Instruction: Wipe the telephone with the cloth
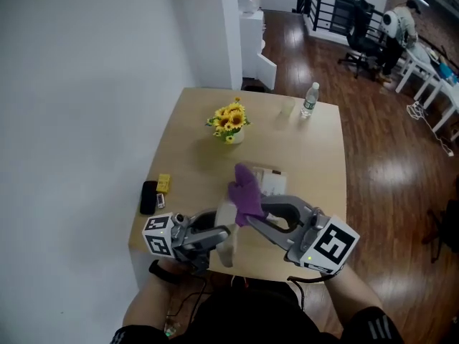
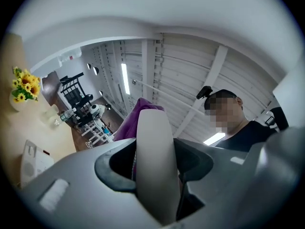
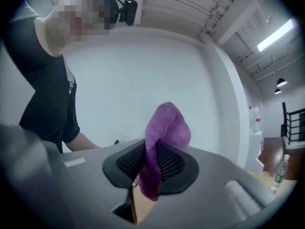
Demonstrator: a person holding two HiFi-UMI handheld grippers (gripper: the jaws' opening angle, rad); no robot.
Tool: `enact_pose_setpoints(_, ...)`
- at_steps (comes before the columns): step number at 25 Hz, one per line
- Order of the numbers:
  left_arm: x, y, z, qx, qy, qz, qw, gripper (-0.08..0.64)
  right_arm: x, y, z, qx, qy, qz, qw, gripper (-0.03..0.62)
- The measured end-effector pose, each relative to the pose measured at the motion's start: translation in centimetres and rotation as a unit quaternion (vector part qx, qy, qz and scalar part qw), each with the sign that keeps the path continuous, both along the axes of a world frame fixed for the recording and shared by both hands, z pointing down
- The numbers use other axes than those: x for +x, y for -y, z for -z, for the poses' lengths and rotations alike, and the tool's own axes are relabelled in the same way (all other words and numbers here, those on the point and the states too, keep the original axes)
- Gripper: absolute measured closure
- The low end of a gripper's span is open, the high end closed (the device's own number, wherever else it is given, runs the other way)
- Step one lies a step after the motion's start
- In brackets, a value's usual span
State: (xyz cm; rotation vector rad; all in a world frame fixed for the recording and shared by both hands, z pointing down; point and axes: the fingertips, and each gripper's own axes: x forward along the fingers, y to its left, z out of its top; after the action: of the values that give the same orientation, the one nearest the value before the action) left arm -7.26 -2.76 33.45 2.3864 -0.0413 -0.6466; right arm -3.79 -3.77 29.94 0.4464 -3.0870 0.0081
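Near edge of desk (image 1: 315,156): left gripper (image 1: 214,236) jaws are clamped on the cream handset (image 1: 227,229), which is lifted clear. Right gripper (image 1: 249,217) jaws are pinched shut on the purple cloth (image 1: 246,190), bunched at the handset's upper end; contact looks likely but isn't certain. Step judged: wiping the handset. Telephone base (image 1: 273,181) sits mid-desk. Flowers (image 1: 229,121) and bottle (image 1: 309,100) are toward the far edge. Next: draw the cloth along the handset with a firm hold, then wipe the base.

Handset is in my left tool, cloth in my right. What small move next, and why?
Probably stroke the cloth along the handset: the right tool is shut on the cloth, the left tool on the handset, cloth beside its far end.
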Motion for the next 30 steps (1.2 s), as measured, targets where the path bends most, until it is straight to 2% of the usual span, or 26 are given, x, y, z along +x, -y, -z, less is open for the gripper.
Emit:
enact_pose_setpoints(7,-1.1,-3.2,1.3,0.004,-0.032,-0.013,0.9994,0.337,-2.6,-4.3,0.0,-0.010,-0.006,0.023,1.000,0.520)
enact_pose_setpoints(12,-2.4,-4.4,2.5,0.009,-0.078,-0.014,0.9968,0.337,-3.5,-7.5,-1.5,0.010,-0.062,0.060,0.996,0.520)
enact_pose_setpoints(14,-2.5,-4.9,3.2,0.020,-0.090,-0.021,0.9955,0.337,-3.3,-7.8,-0.9,0.006,-0.045,0.050,0.998,0.520)
enact_pose_setpoints(16,-2.3,-5.5,3.6,0.027,-0.091,-0.028,0.9951,0.337,-2.5,-7.2,0.6,-0.007,-0.015,0.025,1.000,0.521)
enact_pose_setpoints(18,-2.1,-6.1,3.6,0.031,-0.089,-0.034,0.9950,0.337,-1.9,-6.7,2.2,-0.001,-0.001,0.010,1.000,0.521)
enact_pose_setpoints(22,-2.0,-6.6,3.6,0.035,-0.090,-0.038,0.9946,0.337,-3.0,-7.9,3.9,0.030,-0.011,0.038,0.999,0.521)
enact_pose_setpoints(25,-2.4,-6.6,3.7,0.035,-0.090,-0.036,0.9947,0.337,-4.2,-9.2,3.7,0.031,-0.014,0.052,0.998,0.520)
enact_pose_setpoints(27,-3.0,-6.4,3.8,0.030,-0.101,-0.030,0.9940,0.337,-4.6,-9.7,2.6,0.025,-0.035,0.062,0.997,0.522)
enact_pose_setpoints(30,-3.6,-6.3,4.3,0.034,-0.111,-0.019,0.9930,0.337,-5.3,-11.4,-0.5,0.028,-0.106,0.094,0.990,0.522)
